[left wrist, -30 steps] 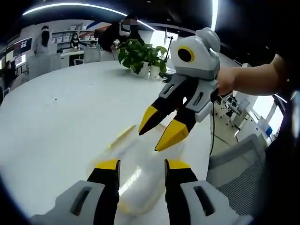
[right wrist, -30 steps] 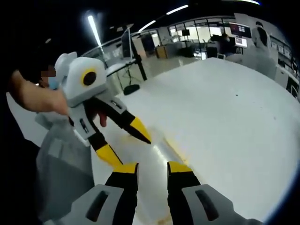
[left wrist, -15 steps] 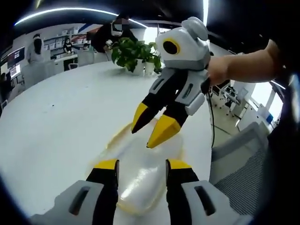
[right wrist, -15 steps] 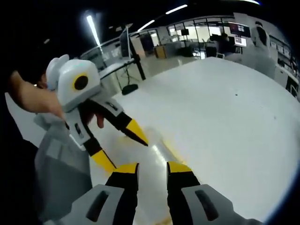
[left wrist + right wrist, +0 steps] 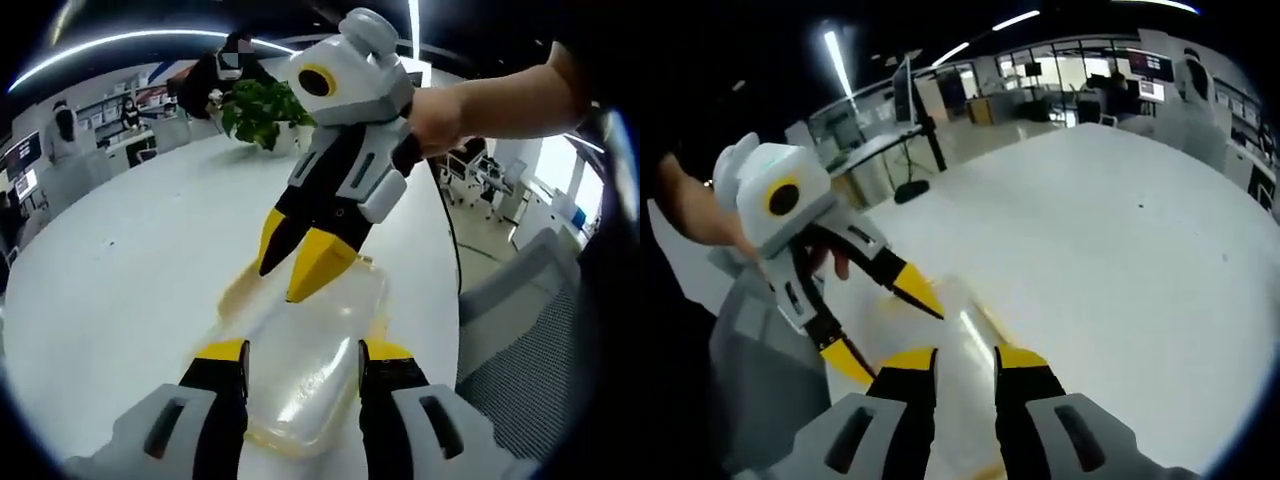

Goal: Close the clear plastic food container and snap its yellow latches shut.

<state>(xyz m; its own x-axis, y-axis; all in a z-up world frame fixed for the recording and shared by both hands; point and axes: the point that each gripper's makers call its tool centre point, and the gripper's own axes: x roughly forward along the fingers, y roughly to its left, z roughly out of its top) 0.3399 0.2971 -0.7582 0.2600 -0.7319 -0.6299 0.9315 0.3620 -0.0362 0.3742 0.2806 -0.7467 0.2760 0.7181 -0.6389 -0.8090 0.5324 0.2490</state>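
The clear plastic container [image 5: 310,345] lies on the white table [image 5: 120,250] with its lid down and yellow trim [image 5: 238,292] along its long edge. My left gripper [image 5: 303,352] is open, one jaw on each side of the container's near end. My right gripper [image 5: 292,262] comes in from above, held by a hand [image 5: 480,100], open, tips just over the far end. In the right gripper view the container [image 5: 965,325] is a blur ahead of my open right gripper [image 5: 962,360], and the left gripper [image 5: 885,330] reaches in from the left, open.
A potted plant [image 5: 262,110] stands at the table's far side, with people [image 5: 215,75] behind it. A grey mesh chair [image 5: 530,340] sits past the table's edge, close to the container. Wide bare tabletop [image 5: 1090,250] stretches away beyond the container.
My right gripper has come down and nearer, its tips now over the container's far end. My left gripper has closed in, so the container sits between its jaws.
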